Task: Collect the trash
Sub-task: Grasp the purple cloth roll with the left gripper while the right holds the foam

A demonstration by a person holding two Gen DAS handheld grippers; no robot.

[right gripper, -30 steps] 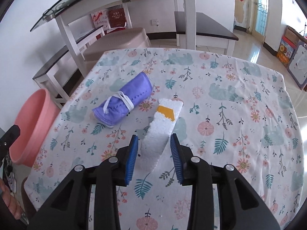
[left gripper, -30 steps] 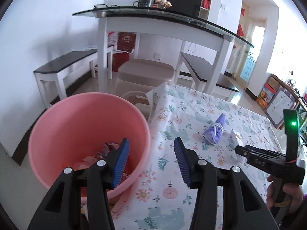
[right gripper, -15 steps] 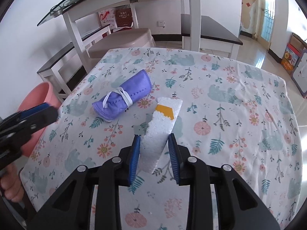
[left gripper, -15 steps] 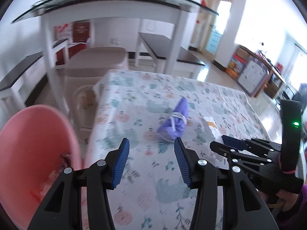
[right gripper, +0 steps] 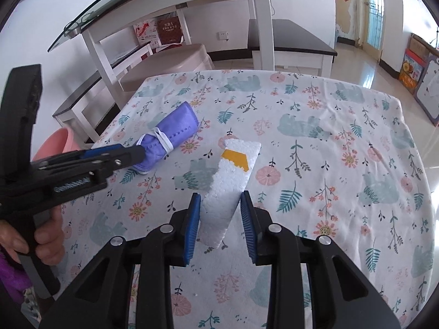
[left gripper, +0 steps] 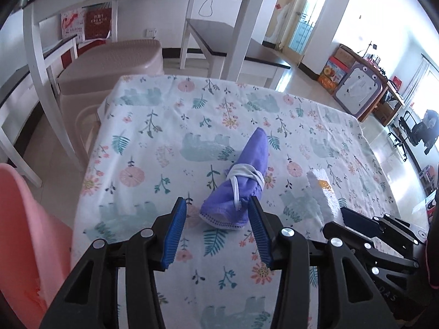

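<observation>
Left tongs [left gripper: 216, 213] tilt down, closing astride the purple roll [left gripper: 241, 181] — right tongs [right gripper: 219, 208] pinch foam [right gripper: 230, 183]

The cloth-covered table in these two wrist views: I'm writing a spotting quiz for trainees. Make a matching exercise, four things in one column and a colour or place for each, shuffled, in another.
Things:
1. rolled cloth
2. foam piece
3. basin
4. tablecloth

Descriptions:
A. pink, beside the table's edge
B. white with an orange patch, between the right gripper pads
C. purple, tied with a white band
D. printed with flowers and leaves

Pairs: 1-C, 2-B, 3-A, 4-D
</observation>
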